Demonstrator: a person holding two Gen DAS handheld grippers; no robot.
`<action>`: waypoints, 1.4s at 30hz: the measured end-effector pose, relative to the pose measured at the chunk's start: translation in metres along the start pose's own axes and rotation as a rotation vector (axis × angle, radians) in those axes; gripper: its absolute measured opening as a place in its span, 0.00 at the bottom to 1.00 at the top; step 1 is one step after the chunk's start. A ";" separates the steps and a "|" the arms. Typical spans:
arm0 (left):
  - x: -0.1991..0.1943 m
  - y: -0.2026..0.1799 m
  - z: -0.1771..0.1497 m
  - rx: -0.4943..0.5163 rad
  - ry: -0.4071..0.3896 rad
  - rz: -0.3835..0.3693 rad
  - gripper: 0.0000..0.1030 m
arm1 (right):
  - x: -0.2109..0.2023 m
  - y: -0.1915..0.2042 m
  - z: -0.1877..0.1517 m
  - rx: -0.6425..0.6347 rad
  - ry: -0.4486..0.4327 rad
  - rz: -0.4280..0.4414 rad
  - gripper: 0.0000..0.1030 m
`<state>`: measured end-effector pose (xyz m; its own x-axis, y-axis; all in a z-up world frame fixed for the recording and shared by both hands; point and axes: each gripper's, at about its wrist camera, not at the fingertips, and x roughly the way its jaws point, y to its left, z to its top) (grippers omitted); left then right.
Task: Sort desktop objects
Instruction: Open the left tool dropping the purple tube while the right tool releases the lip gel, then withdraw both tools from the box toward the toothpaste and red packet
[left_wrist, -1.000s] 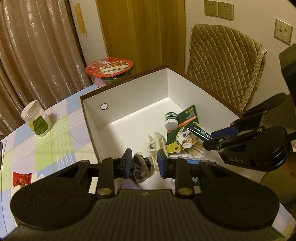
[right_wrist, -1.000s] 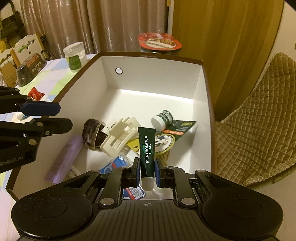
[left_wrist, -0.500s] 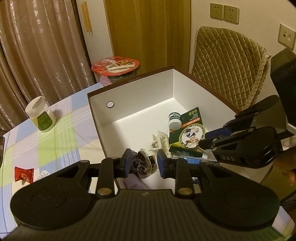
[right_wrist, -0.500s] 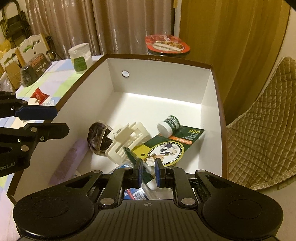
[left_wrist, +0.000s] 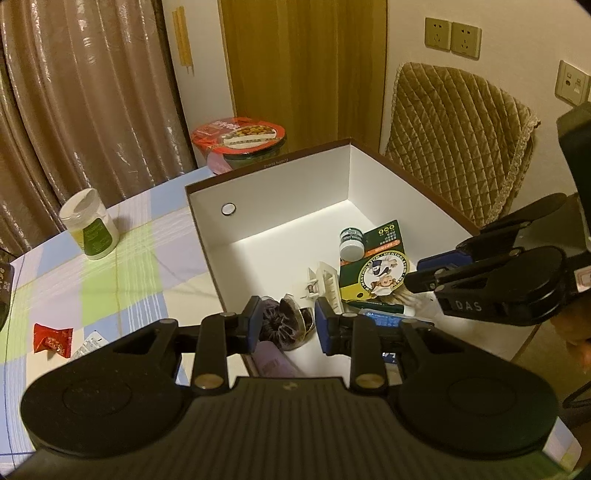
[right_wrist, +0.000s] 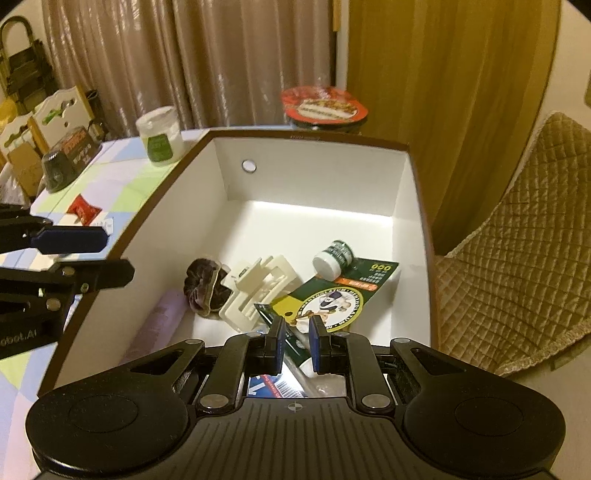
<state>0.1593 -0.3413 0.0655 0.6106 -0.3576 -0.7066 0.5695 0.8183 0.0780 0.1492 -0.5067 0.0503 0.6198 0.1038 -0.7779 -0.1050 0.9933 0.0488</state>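
Both tilt steeply down over the brown-rimmed white box (right_wrist: 413, 192). The right gripper (right_wrist: 295, 341) is closed nearly to its tightest, holding nothing. The left gripper (left_wrist: 286, 325), partly parted, holds nothing above the dark fabric scrunchie (left_wrist: 282, 323) inside.

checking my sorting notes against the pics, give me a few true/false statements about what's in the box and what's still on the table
1. The small green-labelled bottle lies inside the white box. True.
2. The red candy wrapper is in the box. False: it lies on the checked tablecloth, outside the box.
3. The white-lidded jar stands upright on the table. True.
4. The cream hair claw sits on the chair cushion. False: it is in the box, beside the dark scrunchie.
5. The right gripper holds the red-lidded noodle bowl. False: nothing is clamped in it, and the bowl stands beyond the box.
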 end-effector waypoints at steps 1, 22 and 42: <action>-0.003 0.001 -0.001 -0.003 -0.004 0.002 0.31 | -0.003 0.001 0.000 0.004 -0.008 -0.004 0.15; -0.078 0.028 -0.053 -0.027 -0.085 -0.006 0.98 | -0.096 0.064 -0.050 0.093 -0.129 -0.127 0.99; -0.127 0.093 -0.143 -0.016 -0.021 -0.046 0.99 | -0.117 0.169 -0.102 0.158 -0.107 -0.143 0.99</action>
<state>0.0558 -0.1550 0.0618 0.5952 -0.4045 -0.6943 0.5886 0.8077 0.0341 -0.0202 -0.3558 0.0855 0.6997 -0.0424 -0.7132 0.1080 0.9930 0.0469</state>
